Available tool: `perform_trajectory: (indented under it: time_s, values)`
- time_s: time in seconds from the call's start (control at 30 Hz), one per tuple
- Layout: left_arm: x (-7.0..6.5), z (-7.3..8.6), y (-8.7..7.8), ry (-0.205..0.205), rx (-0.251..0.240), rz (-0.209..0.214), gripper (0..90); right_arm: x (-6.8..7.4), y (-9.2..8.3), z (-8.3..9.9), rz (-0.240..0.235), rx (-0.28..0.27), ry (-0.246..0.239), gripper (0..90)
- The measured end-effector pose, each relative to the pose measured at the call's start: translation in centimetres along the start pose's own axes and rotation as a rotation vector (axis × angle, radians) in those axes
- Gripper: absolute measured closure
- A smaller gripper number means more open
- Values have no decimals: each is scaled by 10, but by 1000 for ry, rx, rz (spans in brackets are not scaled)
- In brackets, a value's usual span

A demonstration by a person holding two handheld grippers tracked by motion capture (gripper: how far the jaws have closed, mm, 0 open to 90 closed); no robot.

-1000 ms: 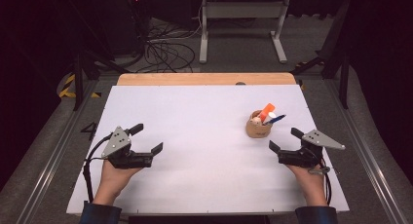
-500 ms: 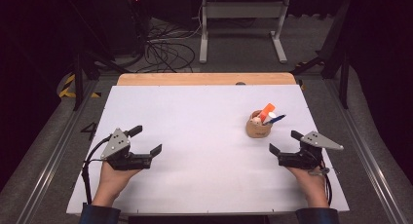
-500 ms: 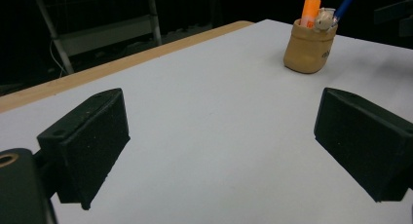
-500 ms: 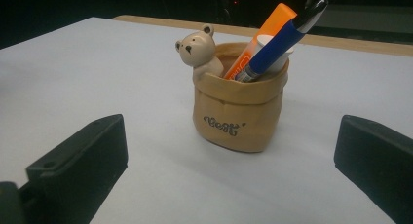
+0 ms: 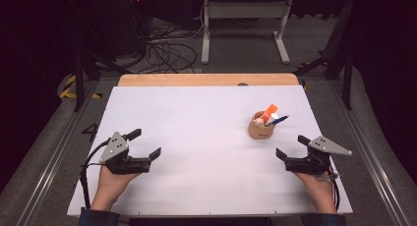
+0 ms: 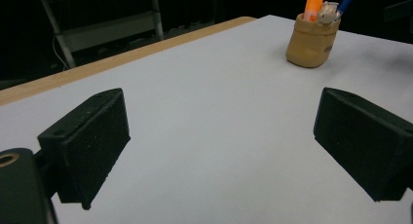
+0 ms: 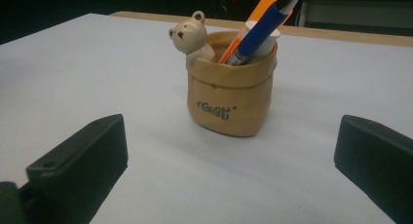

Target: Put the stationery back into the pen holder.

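A tan bag-shaped pen holder with a small bear figure on its rim stands upright on the right half of the white table top. It holds an orange marker, a blue pen and a white item. My right gripper rests open just in front and to the right of it, empty. In the right gripper view the holder stands close ahead between the wide jaws of that gripper. My left gripper lies open and empty at the near left. Its view shows the holder far off at upper right.
A wooden strip borders the table's far edge. Beyond it, on the dark floor, are loose cables and a metal stand. Metal rails run along both sides of the table.
Both hands have drifted slightly toward the near edge of the table. The jaws stay open and the pen holder has not moved.
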State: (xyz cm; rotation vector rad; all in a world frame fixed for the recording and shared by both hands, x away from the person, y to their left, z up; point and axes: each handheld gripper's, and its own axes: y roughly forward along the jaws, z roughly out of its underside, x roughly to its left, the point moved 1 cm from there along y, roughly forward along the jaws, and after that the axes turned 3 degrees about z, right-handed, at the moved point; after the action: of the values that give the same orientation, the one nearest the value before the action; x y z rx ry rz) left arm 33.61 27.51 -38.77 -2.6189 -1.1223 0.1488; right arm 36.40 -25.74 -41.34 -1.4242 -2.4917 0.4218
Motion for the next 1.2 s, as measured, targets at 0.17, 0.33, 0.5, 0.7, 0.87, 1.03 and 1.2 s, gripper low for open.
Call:
perform_trajectory:
  time_s: [0.17, 0.33, 0.5, 0.7, 0.87, 1.03, 1.2]
  values:
    - [0, 3, -2, -3, 8, -5, 68, -1, -1, 0, 2, -3, -6, 0]
    - [0, 4, -4, 7, 14, -7, 69, -2, 0, 1, 3, -1, -4, 0]
    - [1, 6, -7, 6, 17, -14, 69, -3, 0, 3, 3, 3, 3, 0]
    - [2, 6, -7, 2, 16, -20, 67, -4, 2, 6, -2, 11, 9, 0]
    - [2, 6, -7, 2, 19, -18, 67, -4, 2, 6, -1, 7, 7, 0]
    - [2, 7, -7, 0, 18, -17, 68, -4, 2, 6, 0, 8, 2, 0]
    - [2, 6, -7, -1, 18, -20, 68, -5, 2, 7, 5, 10, 2, 0]
